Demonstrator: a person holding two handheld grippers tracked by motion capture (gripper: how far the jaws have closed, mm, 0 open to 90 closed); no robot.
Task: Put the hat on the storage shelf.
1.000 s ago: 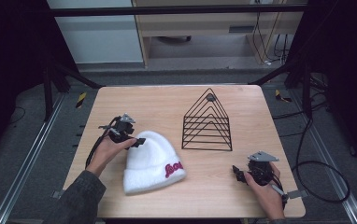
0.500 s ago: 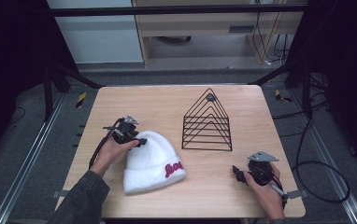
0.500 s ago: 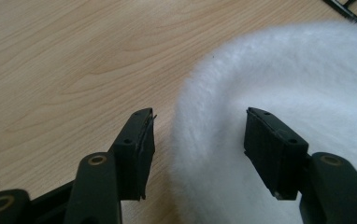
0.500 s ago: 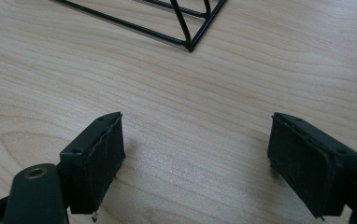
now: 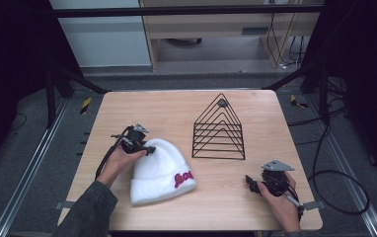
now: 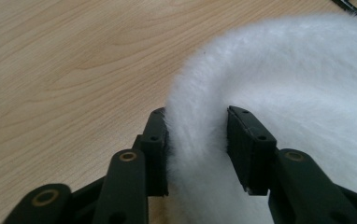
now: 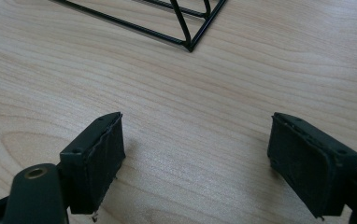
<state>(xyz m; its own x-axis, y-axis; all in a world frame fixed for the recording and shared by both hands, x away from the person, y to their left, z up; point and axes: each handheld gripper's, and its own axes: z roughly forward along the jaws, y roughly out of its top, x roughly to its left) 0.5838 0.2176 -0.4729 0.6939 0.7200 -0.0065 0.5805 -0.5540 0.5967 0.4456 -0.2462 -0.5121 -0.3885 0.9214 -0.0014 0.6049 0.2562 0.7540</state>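
A fluffy white beanie [image 5: 159, 170] with red lettering on its cuff lies flat on the wooden table [image 5: 176, 106], left of centre. My left gripper [image 5: 149, 148] is at the beanie's upper left edge. In the left gripper view my left gripper [image 6: 197, 122] has both jaws pressed against a fold of the white beanie [image 6: 284, 70], one on each side. My right gripper [image 5: 249, 181] rests low near the front right of the table. In the right gripper view my right gripper [image 7: 195, 135] is wide open over bare wood.
A black wire rack [image 5: 219, 129] shaped like nested triangles stands right of centre, behind my right gripper; its front corner [image 7: 188, 44] lies just ahead of the jaws. Cables trail off the right table edge. A dark floor surrounds the table.
My left gripper has slid right and a little nearer, onto the beanie's edge, and its jaws now clasp the fabric. The right gripper has stayed still.
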